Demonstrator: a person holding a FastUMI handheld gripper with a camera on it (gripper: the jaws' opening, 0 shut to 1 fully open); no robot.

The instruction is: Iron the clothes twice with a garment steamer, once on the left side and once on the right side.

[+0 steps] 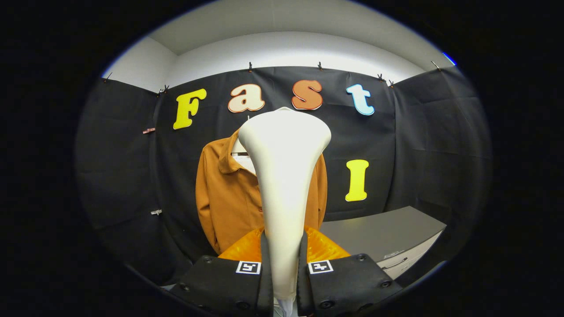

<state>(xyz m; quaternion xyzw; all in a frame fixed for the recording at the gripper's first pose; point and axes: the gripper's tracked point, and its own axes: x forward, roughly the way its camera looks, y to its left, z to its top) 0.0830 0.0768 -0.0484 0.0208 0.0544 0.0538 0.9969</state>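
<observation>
Black cloth backs a hanging brown jacket (224,198); gripper (284,264) clamped narrowly on the white steamer (284,176) handle

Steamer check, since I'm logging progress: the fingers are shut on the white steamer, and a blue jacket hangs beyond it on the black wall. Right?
Not quite. The gripper view shows the jacket is orange-brown, not blue. The rest holds: the fingers are shut on the white steamer, and the jacket hangs beyond it.

Tongs (284,264) with screw-studded housings, each bearing a square black-and-white marker.
</observation>
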